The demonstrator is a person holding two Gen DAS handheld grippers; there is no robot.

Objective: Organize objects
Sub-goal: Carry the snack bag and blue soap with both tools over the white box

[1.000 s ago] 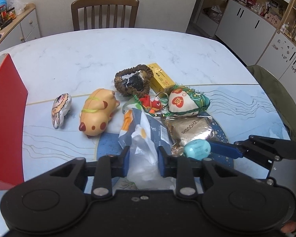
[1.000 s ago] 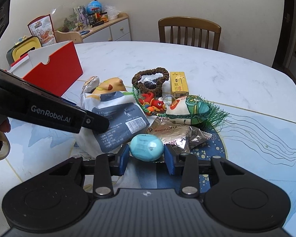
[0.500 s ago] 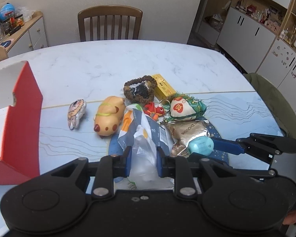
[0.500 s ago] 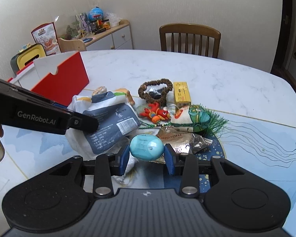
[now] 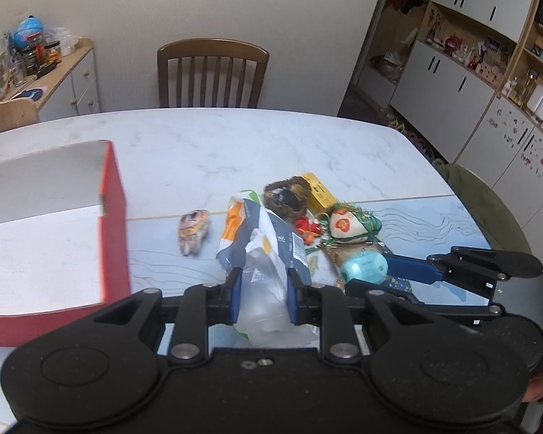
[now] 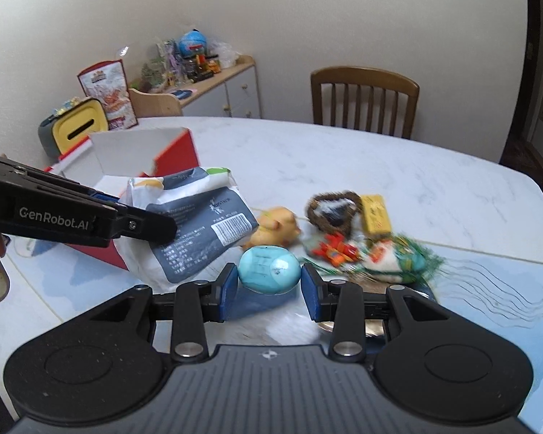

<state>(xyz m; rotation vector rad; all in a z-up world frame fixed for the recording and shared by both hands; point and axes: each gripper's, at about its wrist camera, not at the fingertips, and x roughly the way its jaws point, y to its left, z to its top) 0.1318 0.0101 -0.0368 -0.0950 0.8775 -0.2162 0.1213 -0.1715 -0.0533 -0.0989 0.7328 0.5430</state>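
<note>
Two grippers, each loaded, above a marble-look table (image 5: 235,144).

Left gripper (image 5: 263,294) clamped on a crinkled grey-and-white plastic bag (image 5: 268,249), held off the table beside an open red box (image 5: 114,224) with a white inside. Right gripper (image 6: 269,285) closed around a smooth turquoise egg (image 6: 269,269), lifted clear of a blurred clutter: tan pig toy (image 6: 277,229), brown woven ring (image 6: 331,209), yellow packet (image 6: 376,213), tasselled pouch (image 6: 394,260). Wooden chair (image 5: 211,72) at the far edge; white cabinets (image 5: 452,83) to the right.
</note>
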